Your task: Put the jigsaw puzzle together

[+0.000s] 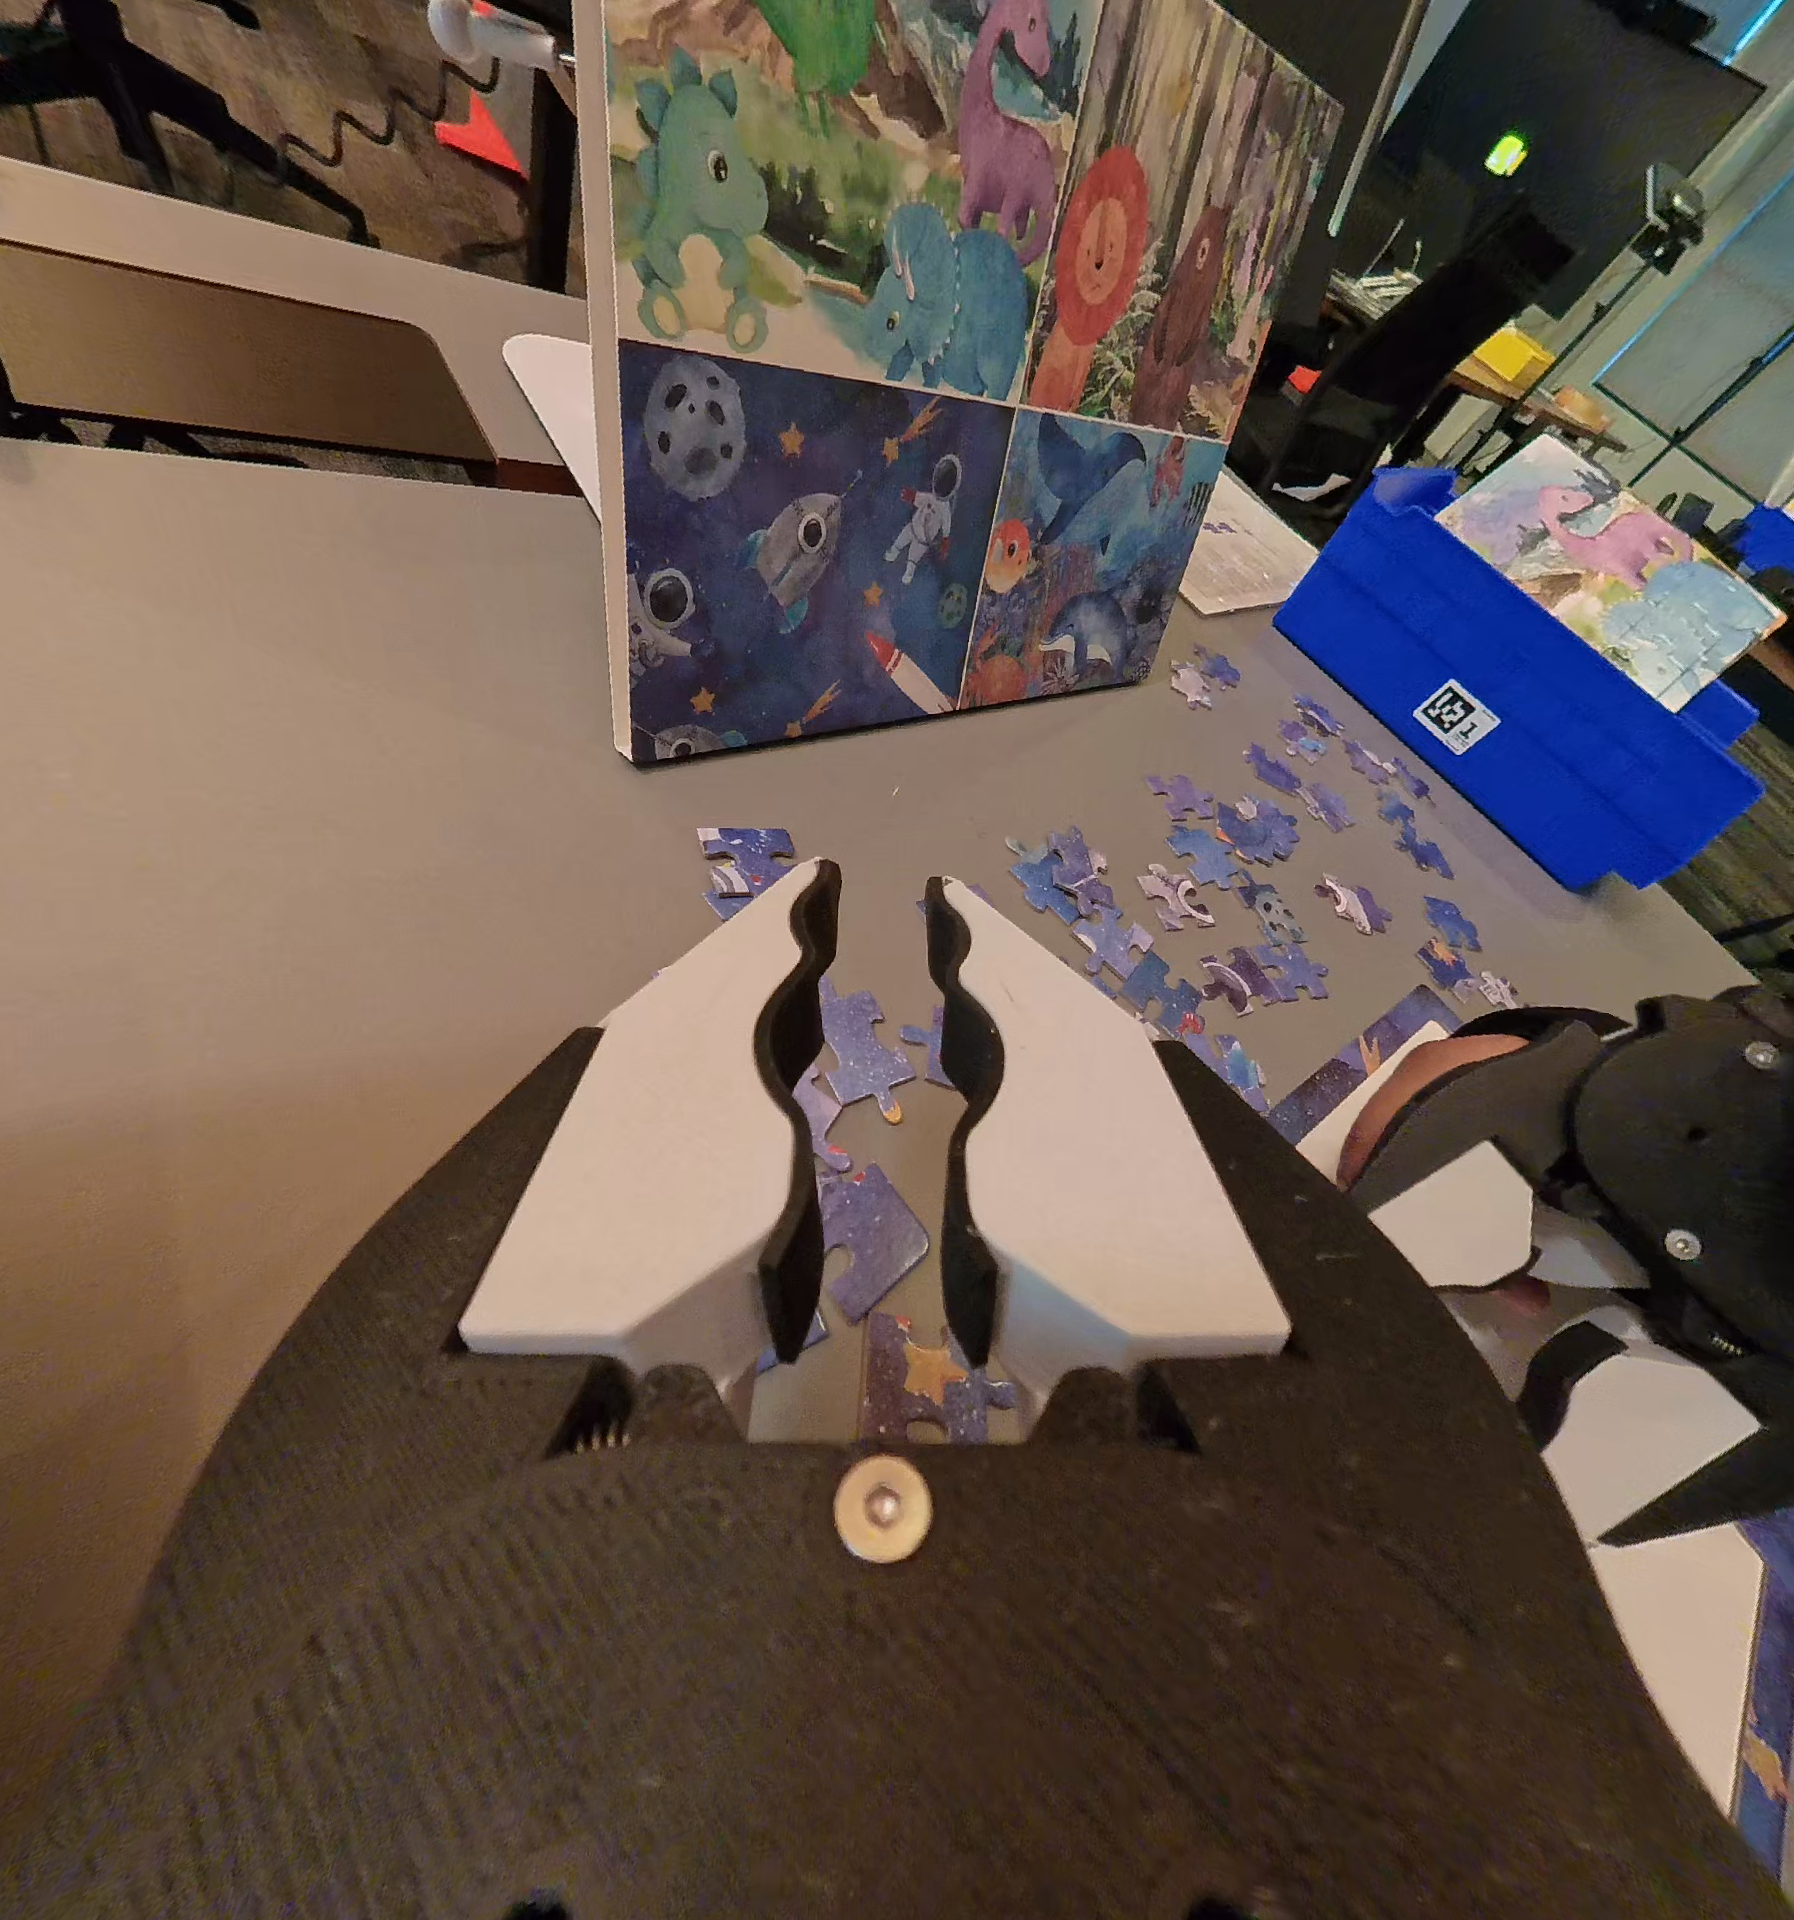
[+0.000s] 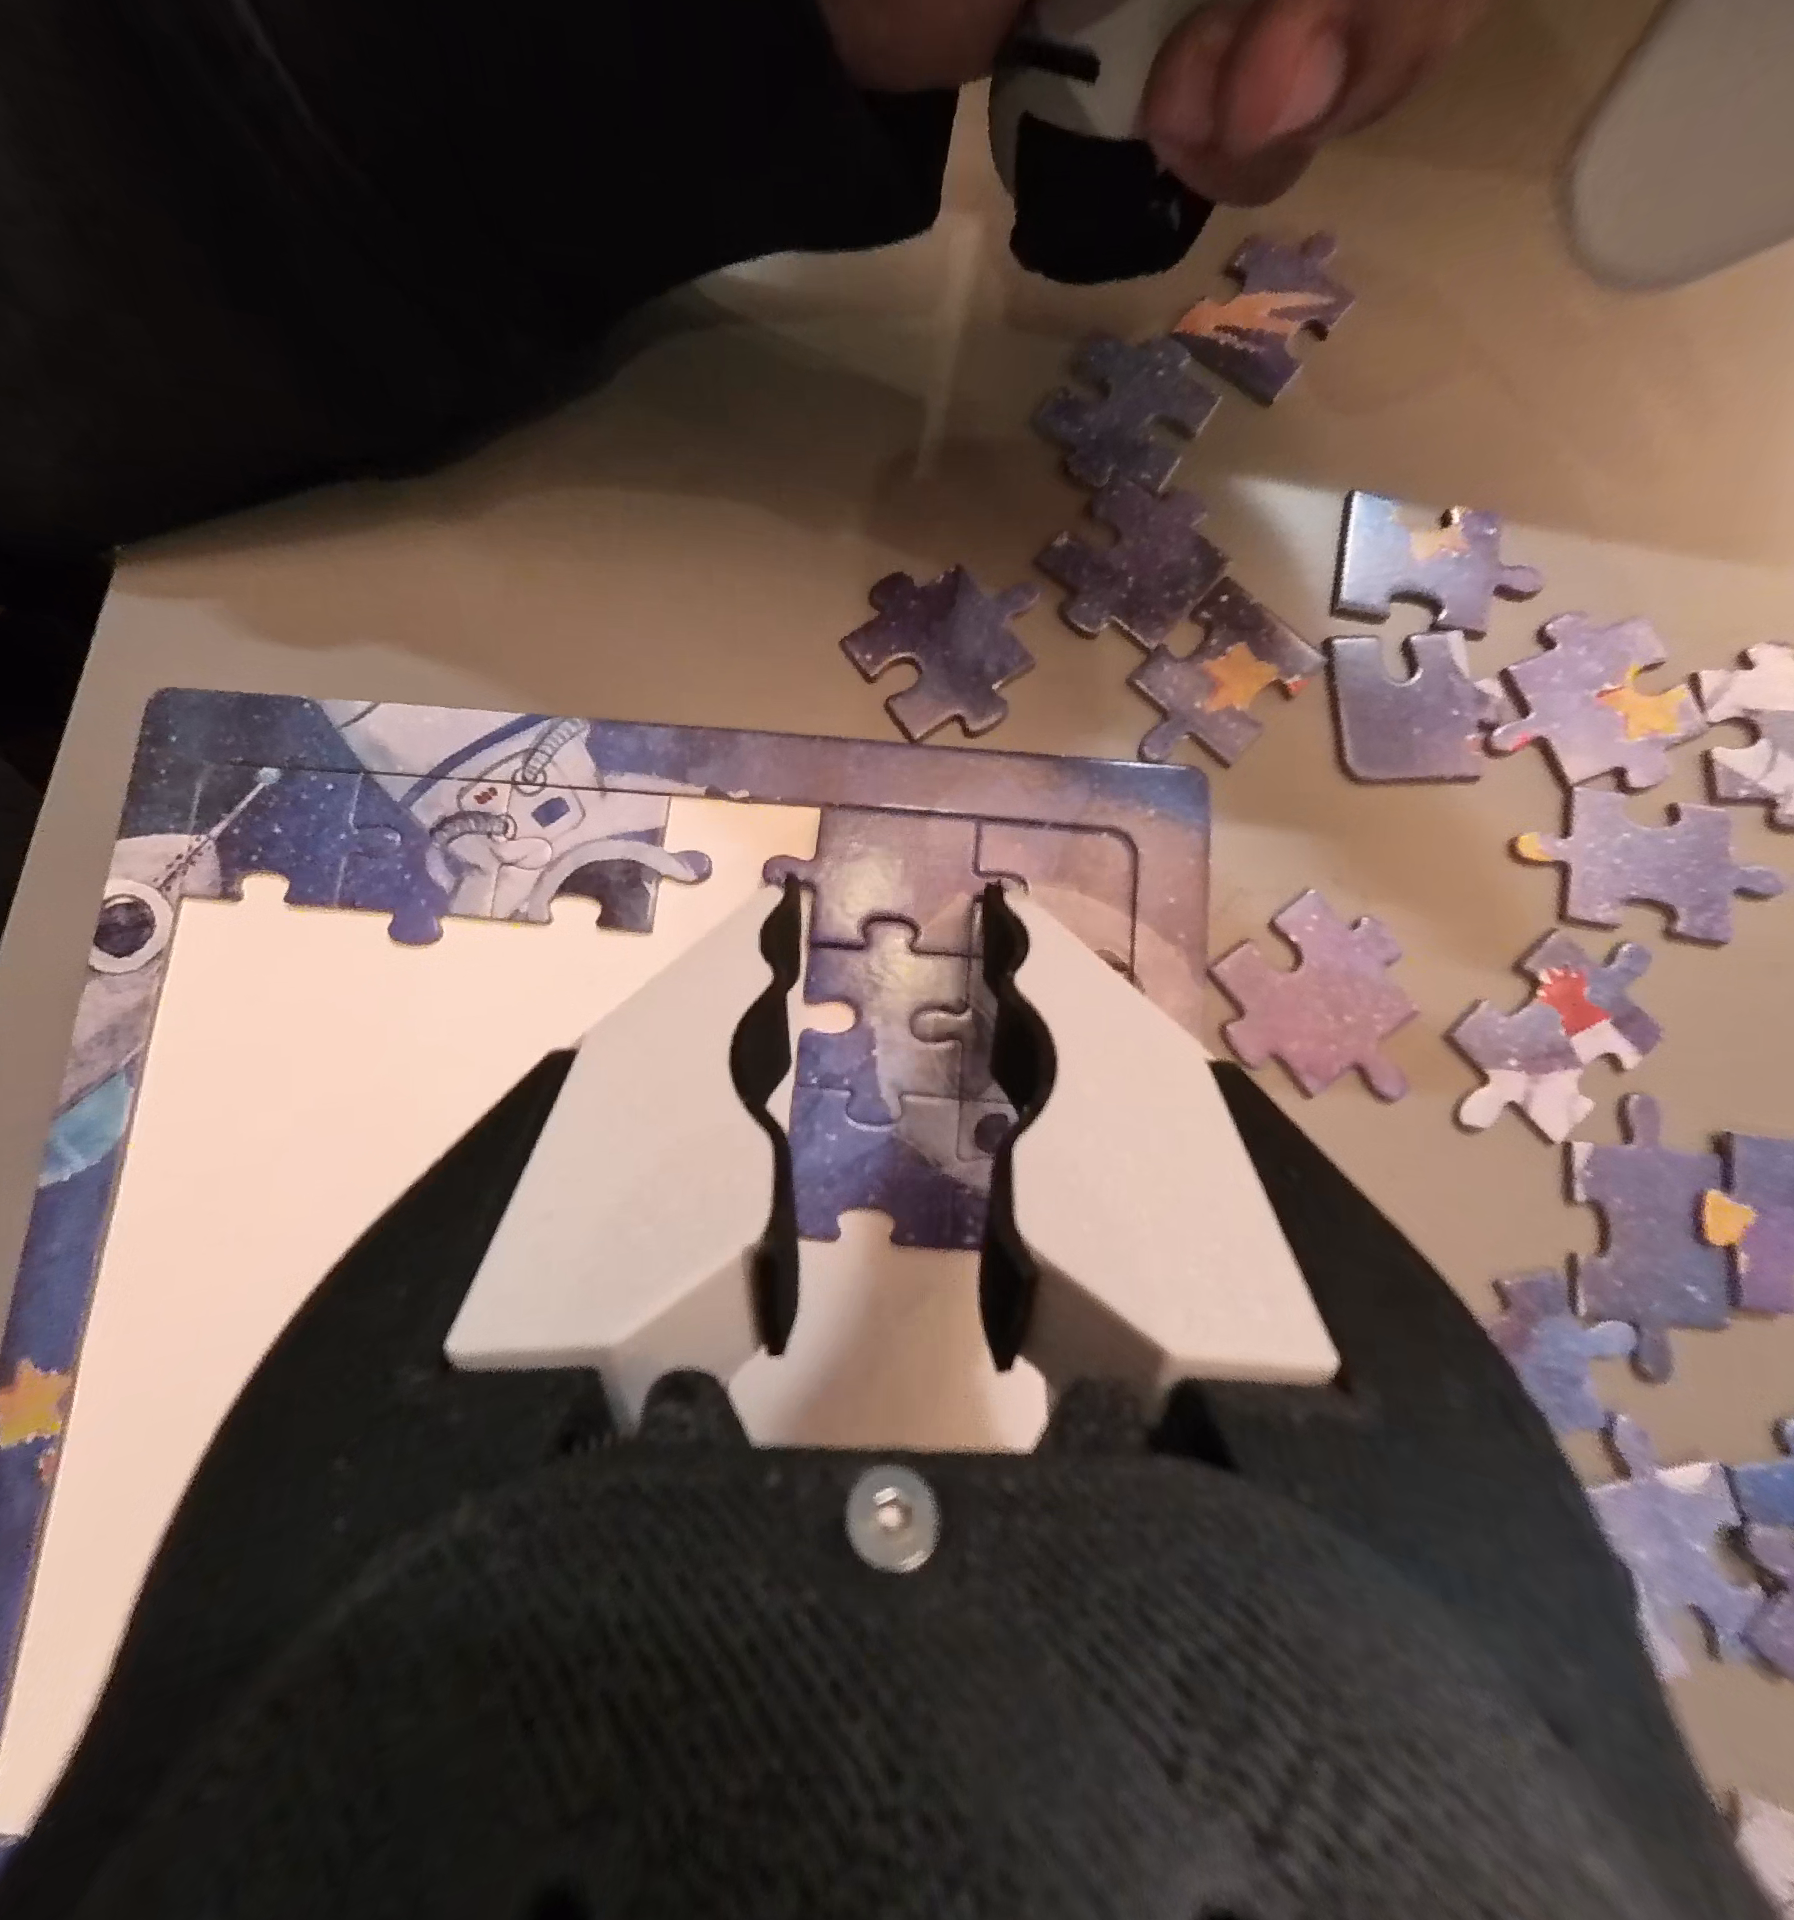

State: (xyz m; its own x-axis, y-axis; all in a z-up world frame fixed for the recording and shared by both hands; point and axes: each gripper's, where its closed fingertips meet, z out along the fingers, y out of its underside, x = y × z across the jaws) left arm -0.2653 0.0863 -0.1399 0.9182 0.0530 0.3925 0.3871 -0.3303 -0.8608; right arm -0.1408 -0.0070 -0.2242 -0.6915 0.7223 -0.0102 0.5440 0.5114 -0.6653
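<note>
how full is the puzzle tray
Partly filled. The tray has pieces set along its top edge and in a block at its top right corner; most of its pale inside is bare.

Open right tongs (image 2: 893,894) over puzzle tray (image 2: 976,769), loose pieces (image 2: 1319,1008) beside

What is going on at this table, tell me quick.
A person works a space-themed jigsaw with two handheld grippers. The right gripper, jaws open and holding nothing, hangs over the fitted corner pieces of the partly filled blue puzzle tray. The left gripper, also open and holding nothing, hangs above loose blue puzzle pieces scattered on the grey table. An upright picture box and a blue plastic bin stand behind.
</note>
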